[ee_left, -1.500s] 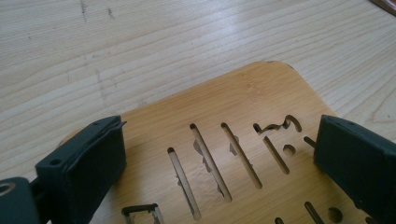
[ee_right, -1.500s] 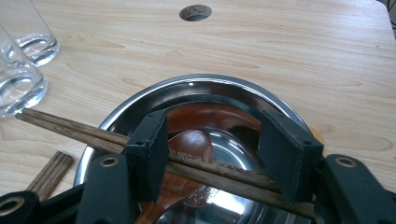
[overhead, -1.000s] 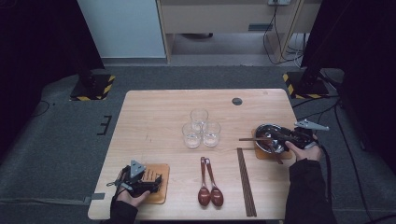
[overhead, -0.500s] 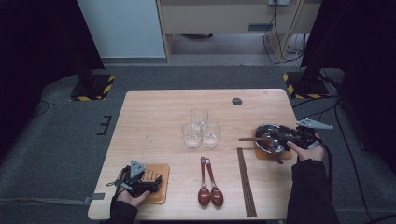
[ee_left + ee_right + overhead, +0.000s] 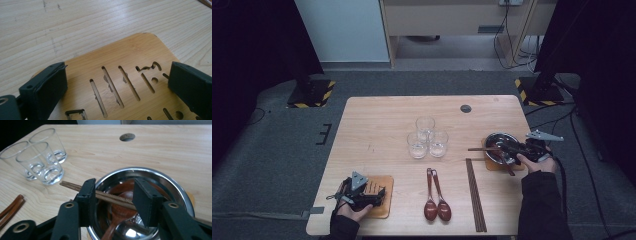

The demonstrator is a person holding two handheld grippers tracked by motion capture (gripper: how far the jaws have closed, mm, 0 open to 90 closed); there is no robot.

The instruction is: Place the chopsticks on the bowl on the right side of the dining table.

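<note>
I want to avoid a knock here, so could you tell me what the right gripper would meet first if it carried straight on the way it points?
Probably the chopsticks lying across the steel bowl: they already pass between the right gripper jaws. Beyond them sit the clear glasses, though depth is hard to judge.

1. My right tongs [image 5: 512, 148] reach over the steel bowl [image 5: 498, 142], which I take as my landmark near the right edge of the surface [image 5: 377, 120]; their jaws have just been closing, with a pair of chopsticks [image 5: 484, 149] between them.
2. That pair sticks out to the left of the bowl.
3. Another pair of chopsticks [image 5: 475, 195] lies nearer me, left of the bowl.
4. Two wooden spoons [image 5: 435, 200] lie side by side further left of the bowl.
5. Three glasses [image 5: 427, 137] stand clustered well to the left of the bowl.
6. Far left of the bowl, at the near corner, my left tongs [image 5: 374, 194] rest on a wooden coaster [image 5: 381, 197].
</note>
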